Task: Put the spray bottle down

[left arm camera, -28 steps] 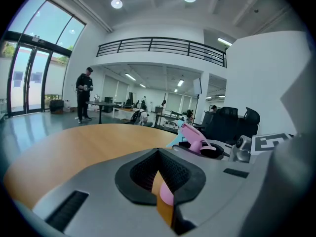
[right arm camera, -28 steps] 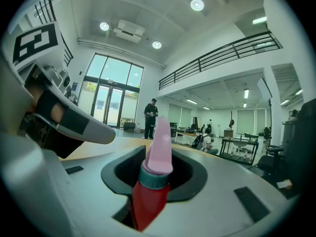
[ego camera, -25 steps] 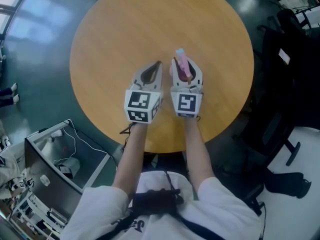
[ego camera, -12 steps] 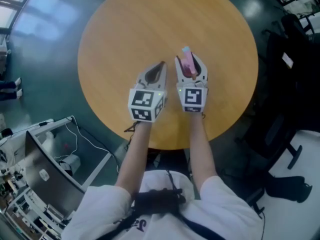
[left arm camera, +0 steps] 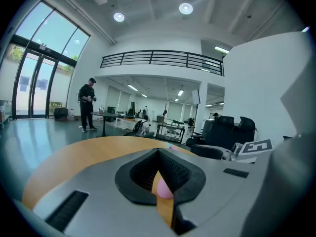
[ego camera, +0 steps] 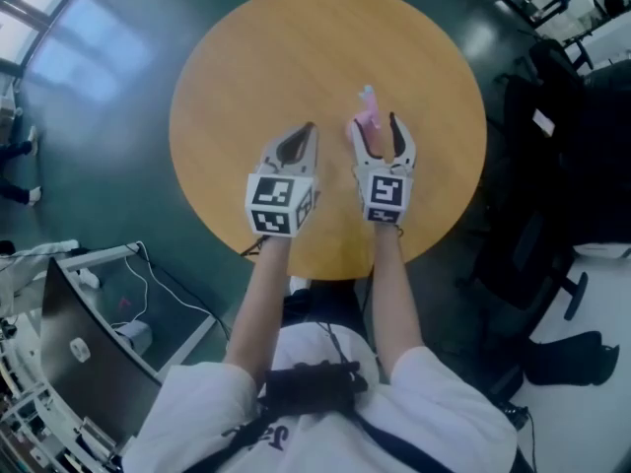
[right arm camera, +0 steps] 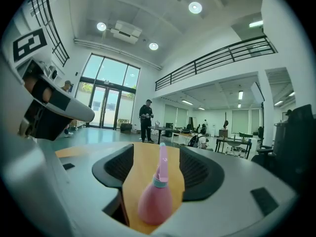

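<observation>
Wood-toned surface (ego camera: 246, 67) bears the load: the left hand-held gripper (ego camera: 310, 126) hovers pinched together and empty, apparently idle. The right hand-held gripper (ego camera: 376, 124) has just been opening wide, and the pink spray bottle (right arm camera: 155, 197) stands upright on the surface between its jaws, seemingly released.

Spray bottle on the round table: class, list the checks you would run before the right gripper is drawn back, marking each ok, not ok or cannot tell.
1. Spray bottle upright on the table: ok.
2. Right gripper jaws, which have just been opening, stand apart with the bottle between them and no pad pressing it: ok.
3. Left gripper shut, empty, apart from the bottle: ok.
4. Bottle well in from the table's edge: ok.
5. Bottle's base flat on the wood: cannot tell, since the gripper body hides it.
</observation>
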A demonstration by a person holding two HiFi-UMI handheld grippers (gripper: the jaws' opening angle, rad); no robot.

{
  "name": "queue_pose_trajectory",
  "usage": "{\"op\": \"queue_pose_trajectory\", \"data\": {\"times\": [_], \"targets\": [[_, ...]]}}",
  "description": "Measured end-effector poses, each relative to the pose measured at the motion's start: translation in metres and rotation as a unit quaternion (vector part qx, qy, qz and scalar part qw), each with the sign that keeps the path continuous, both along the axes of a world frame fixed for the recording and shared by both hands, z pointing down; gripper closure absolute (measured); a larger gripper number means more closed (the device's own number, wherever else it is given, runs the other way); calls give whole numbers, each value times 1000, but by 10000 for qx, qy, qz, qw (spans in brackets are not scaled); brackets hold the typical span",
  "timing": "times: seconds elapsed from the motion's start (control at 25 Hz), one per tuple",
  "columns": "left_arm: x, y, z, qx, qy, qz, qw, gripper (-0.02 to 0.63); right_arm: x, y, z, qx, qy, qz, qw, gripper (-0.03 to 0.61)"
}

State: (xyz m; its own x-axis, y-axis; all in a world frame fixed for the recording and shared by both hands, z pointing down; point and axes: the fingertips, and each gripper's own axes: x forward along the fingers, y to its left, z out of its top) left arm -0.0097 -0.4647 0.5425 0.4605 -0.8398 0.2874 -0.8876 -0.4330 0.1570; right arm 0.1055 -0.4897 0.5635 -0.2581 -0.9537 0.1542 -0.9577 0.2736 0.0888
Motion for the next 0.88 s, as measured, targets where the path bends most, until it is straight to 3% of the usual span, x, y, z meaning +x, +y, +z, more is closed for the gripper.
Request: {"op": "queue_pose_trajectory", "data": {"times": [0.16, 0.28, 0.52, 0.88], "targets": [[-12, 29, -18, 186, 45, 54, 9998, 604, -6, 38, -25, 9, -171, 69, 9998, 300], [-18, 58, -40, 353, 72, 101, 9993, 604, -15, 77, -58, 138, -320, 37, 9994, 445], [-31, 126, -88, 735, 105, 249, 9969, 604, -41, 160, -121, 335, -311, 178, 9988, 528], [-29, 189, -128, 1155, 27, 625, 9913, 604, -67, 238, -154, 341, -631, 303, 9970, 565]]}}
